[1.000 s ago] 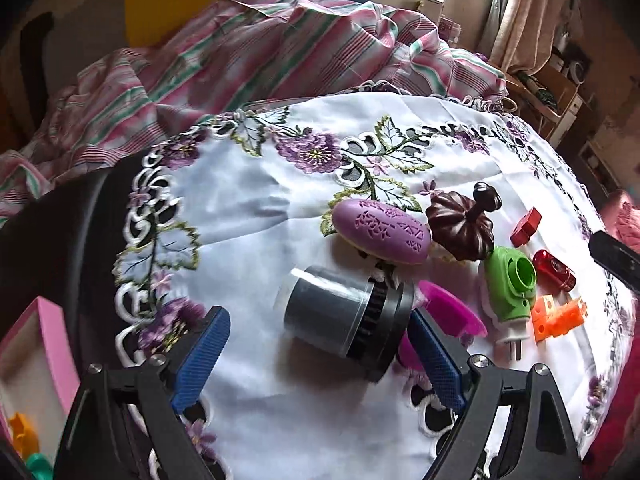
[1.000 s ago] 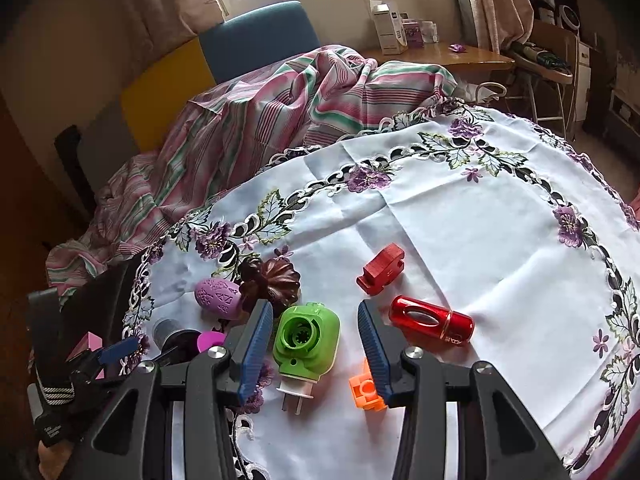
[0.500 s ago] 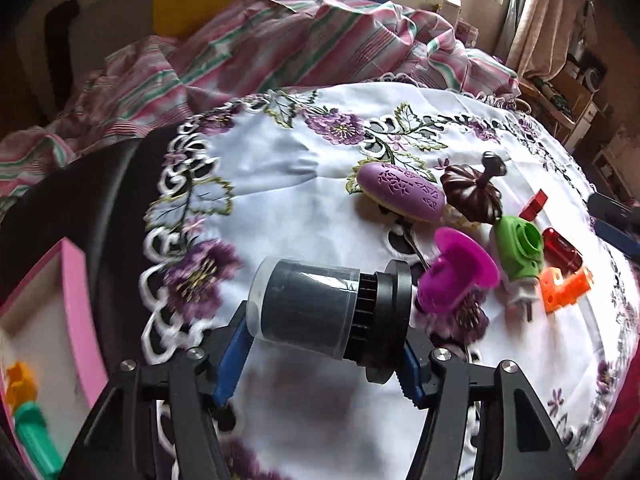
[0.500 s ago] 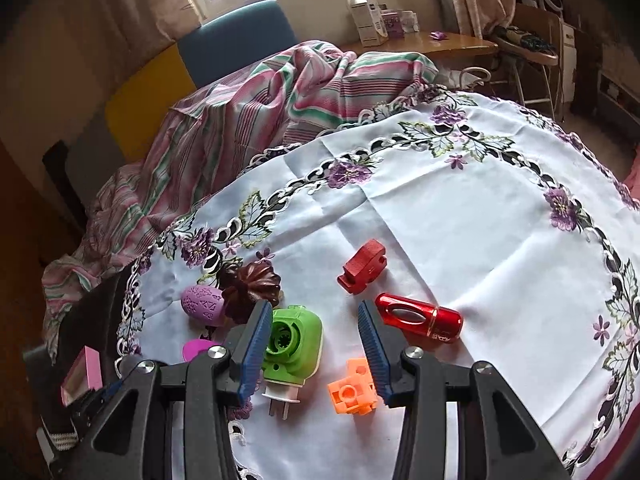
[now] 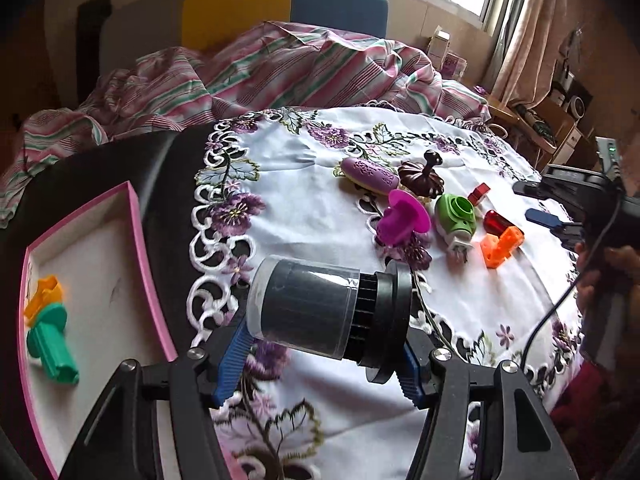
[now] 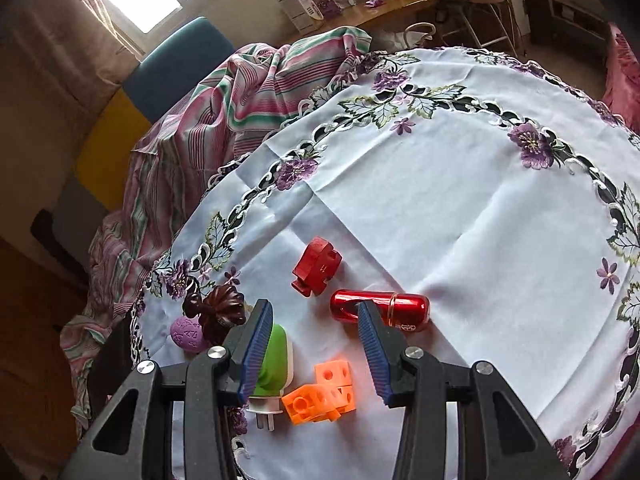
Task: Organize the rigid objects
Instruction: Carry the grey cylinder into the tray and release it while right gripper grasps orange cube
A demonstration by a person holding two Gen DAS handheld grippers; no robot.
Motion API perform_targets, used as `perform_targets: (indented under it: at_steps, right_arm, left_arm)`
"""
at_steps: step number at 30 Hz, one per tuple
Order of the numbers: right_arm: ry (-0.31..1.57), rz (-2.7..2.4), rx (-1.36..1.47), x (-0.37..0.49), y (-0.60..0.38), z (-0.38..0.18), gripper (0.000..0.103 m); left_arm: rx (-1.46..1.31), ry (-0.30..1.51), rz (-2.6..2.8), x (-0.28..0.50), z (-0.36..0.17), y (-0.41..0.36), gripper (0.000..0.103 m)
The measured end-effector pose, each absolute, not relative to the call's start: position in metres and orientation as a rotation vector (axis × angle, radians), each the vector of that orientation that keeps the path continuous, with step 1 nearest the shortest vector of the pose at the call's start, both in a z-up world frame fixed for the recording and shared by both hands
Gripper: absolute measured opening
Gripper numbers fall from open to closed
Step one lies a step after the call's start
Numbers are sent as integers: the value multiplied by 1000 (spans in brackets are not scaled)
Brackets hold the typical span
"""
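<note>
Dark grey, clear-sleeved: cylinder (image 5: 320, 312) with ribbed black cap, clamped across its two ends in the left tool (image 5: 324, 364), blue pads on the clear end and on the cap flange.
Left tool state: closed on the cylinder; jaws lately drawn in onto it.
Cylinder long axis: crosswise to the tool's fingers, roughly level, cap toward the right of the left wrist view, clear end toward the left.
Cylinder position: lifted clear of the white embroidered cloth (image 5: 320, 208), above the near edge of the surface.
Pink-rimmed tray (image 5: 138, 240): low and left of the held cylinder, beside the surface edge; already holding a green piece (image 5: 52, 344) and a yellow piece (image 5: 42, 296).
Likely bearing of coming move: leftward and down toward the tray, clear end leading; judged only from the layout.
Nearer hand to tray: left.
Right tool (image 6: 316, 344) state: parted, gripping nothing.
Under right tool: orange block (image 6: 320, 394) between and just below the fingers; green plug device (image 6: 274, 360) against the left pad; red capsule (image 6: 380, 310) behind the right pad, long axis crosswise.
Also on the cloth: red clip (image 6: 316, 266), brown pumpkin shape (image 6: 218, 310), purple oval (image 5: 370, 174), magenta flanged piece (image 5: 402, 220).
</note>
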State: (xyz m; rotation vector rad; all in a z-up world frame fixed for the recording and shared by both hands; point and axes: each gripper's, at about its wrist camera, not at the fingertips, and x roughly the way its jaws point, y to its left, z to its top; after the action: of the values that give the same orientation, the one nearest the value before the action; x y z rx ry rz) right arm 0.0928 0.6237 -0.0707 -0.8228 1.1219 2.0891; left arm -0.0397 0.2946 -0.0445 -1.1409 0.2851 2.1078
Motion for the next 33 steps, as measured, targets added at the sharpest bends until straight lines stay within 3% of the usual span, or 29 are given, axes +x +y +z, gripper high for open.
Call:
perform_targets:
  at_steps: [18,19,20,21,33]
  right_arm:
    - [860,2077,-1221,52,589,-97,45]
    - [827,2065,-1249,50,588,-100,42]
    - [780,2042,-1284,47,586,-104,29]
    - [744,2025,-1297,46,585,-105,24]
    - [597,2049,-1291,39,575,-97,24]
  left_arm:
    - [-1107,195,2181,-15,-19,237,64]
    - [-1110,190,2186,-15,-19,234,64]
    - [-1114,183,2192,-15,-19,230,64]
    - [-1120,174,2202,-15,-20,224,64]
    - [-1283,0,2391,-57,-42,115,64]
